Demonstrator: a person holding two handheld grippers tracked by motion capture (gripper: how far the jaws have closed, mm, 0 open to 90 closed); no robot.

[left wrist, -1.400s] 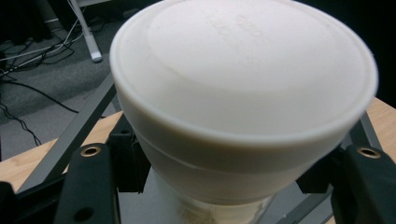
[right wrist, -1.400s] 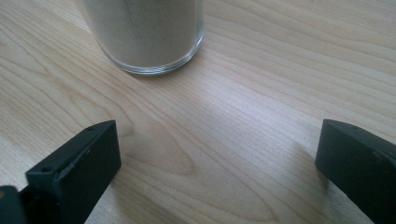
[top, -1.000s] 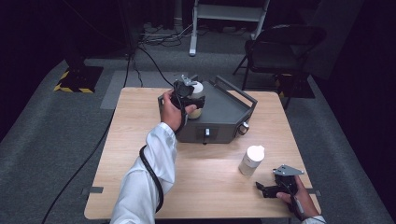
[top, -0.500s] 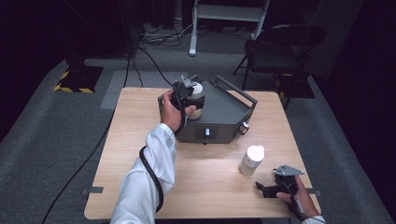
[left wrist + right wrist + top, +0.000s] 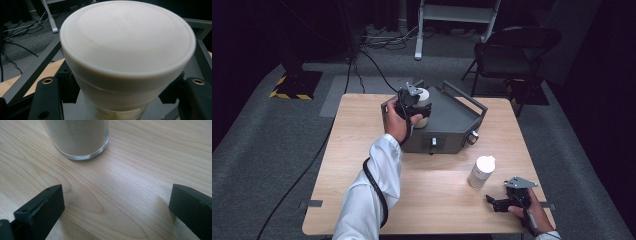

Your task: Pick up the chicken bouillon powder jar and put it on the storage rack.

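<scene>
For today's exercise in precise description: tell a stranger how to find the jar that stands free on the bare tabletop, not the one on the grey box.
Start at the wooden table and find the grey metal box at its far middle. Come toward the near right corner: the white-lidded jar stands alone on the wood, just ahead of the right gripper. Its twin, the other jar, sits on the box between the left gripper's jaws.

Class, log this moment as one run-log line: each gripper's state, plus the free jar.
left gripper: shut on capped jar, over grey box | right gripper: open, table | second jar: upright, free
</scene>
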